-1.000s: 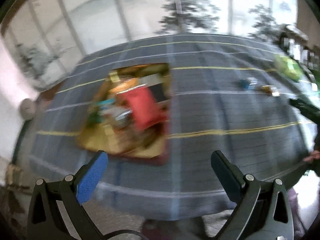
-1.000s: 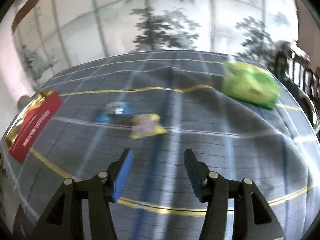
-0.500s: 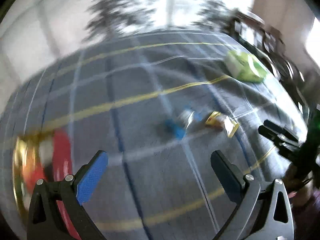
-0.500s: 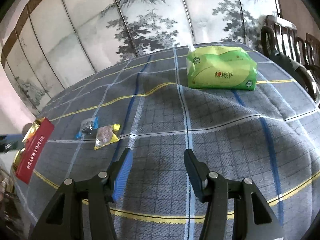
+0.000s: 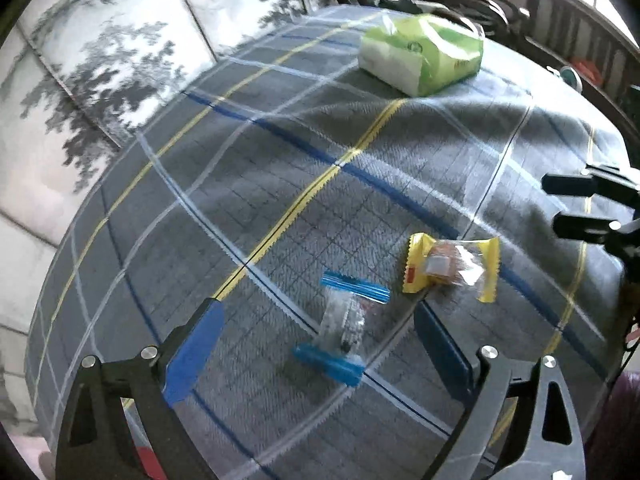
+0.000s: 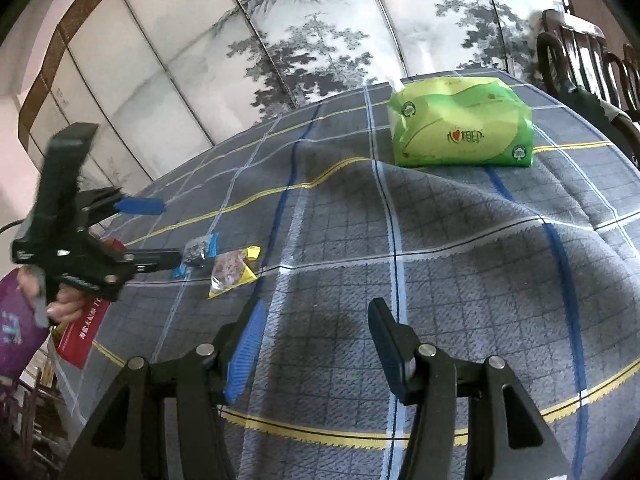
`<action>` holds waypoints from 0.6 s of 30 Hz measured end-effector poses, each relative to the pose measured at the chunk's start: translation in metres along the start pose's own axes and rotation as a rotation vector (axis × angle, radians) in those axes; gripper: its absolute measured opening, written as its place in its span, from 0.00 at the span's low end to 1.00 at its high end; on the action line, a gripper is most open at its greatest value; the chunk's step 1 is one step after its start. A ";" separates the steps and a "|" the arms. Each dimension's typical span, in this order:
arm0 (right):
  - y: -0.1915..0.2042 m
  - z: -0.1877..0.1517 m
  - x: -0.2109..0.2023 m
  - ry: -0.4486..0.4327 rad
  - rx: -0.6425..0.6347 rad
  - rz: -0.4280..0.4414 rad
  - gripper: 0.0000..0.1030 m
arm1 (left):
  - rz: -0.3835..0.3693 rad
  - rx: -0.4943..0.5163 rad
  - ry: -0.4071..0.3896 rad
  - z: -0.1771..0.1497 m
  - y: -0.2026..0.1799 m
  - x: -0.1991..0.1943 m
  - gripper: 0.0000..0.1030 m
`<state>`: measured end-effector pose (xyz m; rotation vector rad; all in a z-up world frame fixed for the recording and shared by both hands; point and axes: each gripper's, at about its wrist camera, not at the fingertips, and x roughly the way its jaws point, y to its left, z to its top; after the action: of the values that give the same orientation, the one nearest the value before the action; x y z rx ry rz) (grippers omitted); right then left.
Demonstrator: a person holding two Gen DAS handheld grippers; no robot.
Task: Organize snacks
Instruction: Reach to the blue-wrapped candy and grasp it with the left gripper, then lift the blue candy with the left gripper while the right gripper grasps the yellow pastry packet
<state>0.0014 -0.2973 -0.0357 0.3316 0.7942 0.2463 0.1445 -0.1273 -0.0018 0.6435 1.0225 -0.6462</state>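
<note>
Between the spread fingers of the left hand-held gripper [image 5: 316,344], low over the worktop [image 5: 248,184], lies the blue-ended snack packet [image 5: 343,330]; the yellow snack packet [image 5: 452,266] sits just beyond, to its right. Left is released, holding nothing. Right hand-held gripper [image 6: 314,336] is also released & empty, w/ both snacks well off to its left. Risks, prob.: flat crinkly film may slip out as the fingers shut, or loose wrinkled cloth gets pinched w/ it; closing off-centre could nudge the yellow one away.
</note>
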 end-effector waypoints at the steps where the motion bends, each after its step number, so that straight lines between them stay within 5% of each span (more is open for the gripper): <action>1: -0.001 0.000 -0.001 -0.003 0.003 0.001 0.53 | -0.009 0.003 0.013 0.001 0.001 0.004 0.86; 7: -0.003 0.001 0.000 -0.002 0.012 0.004 0.53 | -0.130 -0.031 0.047 -0.003 0.007 0.021 0.34; 12: -0.005 0.002 0.003 0.014 0.023 0.000 0.53 | -0.142 -0.286 0.009 -0.022 0.012 0.007 0.25; 18: -0.006 0.003 0.003 0.015 0.031 -0.005 0.53 | -0.200 -0.586 -0.053 -0.070 -0.007 -0.045 0.25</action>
<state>0.0067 -0.3024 -0.0382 0.3568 0.8139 0.2322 0.0829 -0.0717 0.0115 0.0115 1.1656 -0.4962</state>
